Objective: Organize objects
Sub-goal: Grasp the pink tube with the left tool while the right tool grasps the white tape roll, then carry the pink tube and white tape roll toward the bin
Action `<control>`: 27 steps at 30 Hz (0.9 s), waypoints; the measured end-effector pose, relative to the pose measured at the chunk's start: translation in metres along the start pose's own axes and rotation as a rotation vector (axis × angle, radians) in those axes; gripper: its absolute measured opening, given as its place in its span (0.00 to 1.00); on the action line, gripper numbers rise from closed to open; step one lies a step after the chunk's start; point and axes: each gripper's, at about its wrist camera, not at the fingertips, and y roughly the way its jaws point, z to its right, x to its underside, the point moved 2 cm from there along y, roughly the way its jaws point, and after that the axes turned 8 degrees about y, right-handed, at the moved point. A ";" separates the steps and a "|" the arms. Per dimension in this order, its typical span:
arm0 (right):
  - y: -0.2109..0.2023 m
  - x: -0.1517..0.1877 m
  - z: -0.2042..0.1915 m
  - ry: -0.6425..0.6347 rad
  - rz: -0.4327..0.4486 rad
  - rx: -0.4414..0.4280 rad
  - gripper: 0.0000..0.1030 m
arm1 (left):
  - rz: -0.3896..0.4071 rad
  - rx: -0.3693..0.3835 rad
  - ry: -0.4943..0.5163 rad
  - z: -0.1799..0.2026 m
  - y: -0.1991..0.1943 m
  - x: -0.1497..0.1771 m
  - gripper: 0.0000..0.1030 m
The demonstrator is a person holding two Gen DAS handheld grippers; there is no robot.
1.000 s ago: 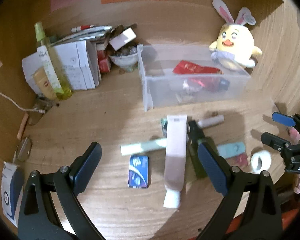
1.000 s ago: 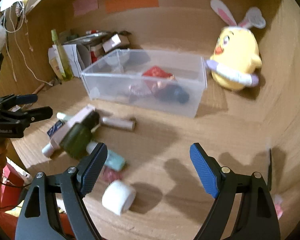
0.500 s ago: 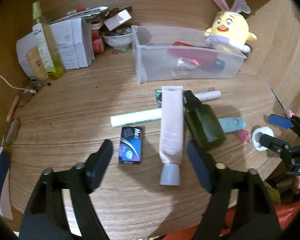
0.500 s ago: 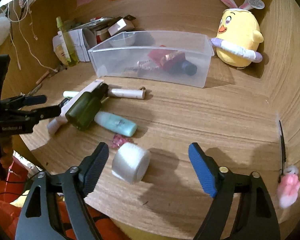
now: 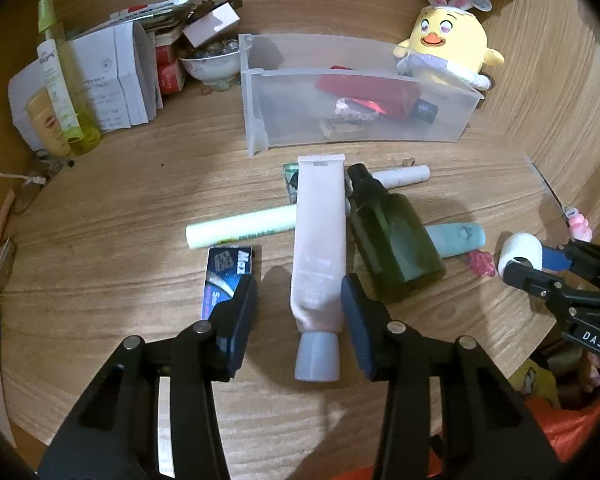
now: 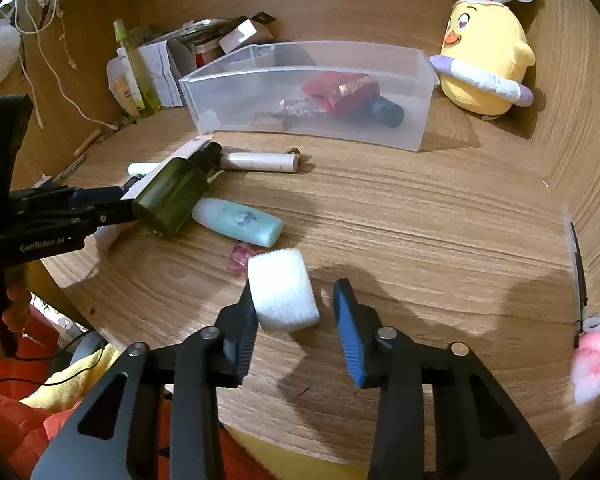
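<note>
My left gripper [image 5: 300, 312] is open, its jaws either side of the lower end of a pink tube [image 5: 320, 248] with a grey cap, lying on the wooden table. My right gripper [image 6: 296, 320] is open around a white roll [image 6: 282, 290], the left jaw touching it; the roll also shows in the left wrist view [image 5: 518, 250]. A dark green bottle [image 5: 392, 236], a teal tube [image 5: 458, 238], a pale green tube [image 5: 240, 228], a white tube [image 5: 400, 176] and a blue packet [image 5: 226, 268] lie nearby. A clear bin [image 5: 360, 120] holds a red pouch and other items.
A yellow plush chick [image 5: 446, 50] stands at the back right beside the bin. Boxes, papers, a yellow-green bottle [image 5: 62, 92] and a bowl [image 5: 212, 66] crowd the back left. A pink clip [image 6: 592, 364] lies at the right. The table's front edge is close.
Both grippers have moved forward and narrowed. The left now straddles the pink tube, the right now straddles the white roll.
</note>
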 end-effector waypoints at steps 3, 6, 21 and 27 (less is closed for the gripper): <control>0.000 0.000 0.000 0.003 0.006 -0.004 0.27 | -0.003 0.016 0.000 0.001 0.005 -0.004 0.42; 0.001 -0.001 0.000 0.008 0.012 -0.006 0.25 | -0.012 0.032 0.006 0.003 0.012 -0.007 0.37; -0.003 -0.012 0.009 0.039 0.064 0.011 0.23 | 0.068 0.035 -0.059 -0.012 0.002 -0.017 0.05; -0.008 -0.026 0.008 0.038 0.102 0.010 0.23 | 0.120 0.027 -0.066 -0.016 -0.014 -0.027 0.05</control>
